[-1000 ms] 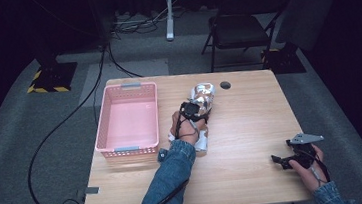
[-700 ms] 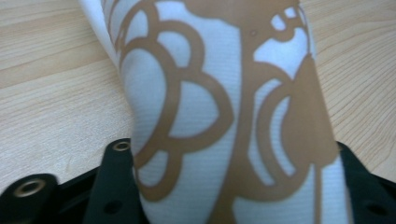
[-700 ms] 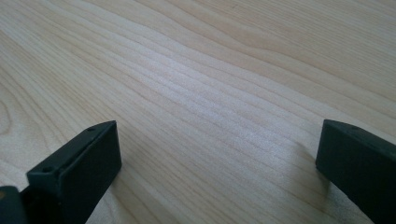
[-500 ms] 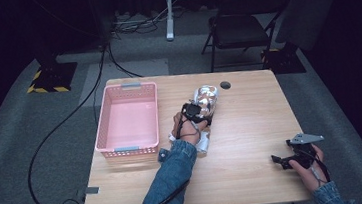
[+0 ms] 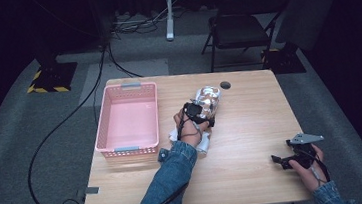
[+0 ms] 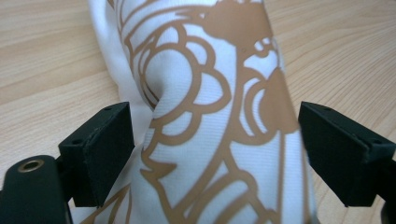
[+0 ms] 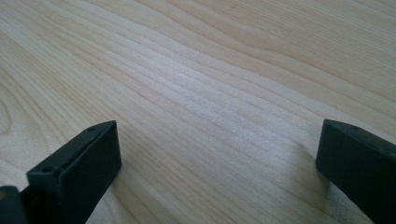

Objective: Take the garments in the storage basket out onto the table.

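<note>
Your left gripper (image 6: 212, 154) has just been opening around the patterned cloth (image 6: 210, 116), which lies mid-tabletop (image 5: 251, 125) beside the pink basket (image 5: 128, 119); pads clear. Back off without snagging folds. Right gripper (image 7: 219, 172) idles open.

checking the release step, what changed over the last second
The left gripper has just been opening its jaws: they now stand apart on either side of the white patterned cloth, which lies between them ungripped. The right gripper, the cloth and the pink basket stayed put.

Dark studio lab, black drapes (image 5: 21, 27), floor cables (image 5: 61, 128), lone wooden table (image 5: 251, 125)
</note>
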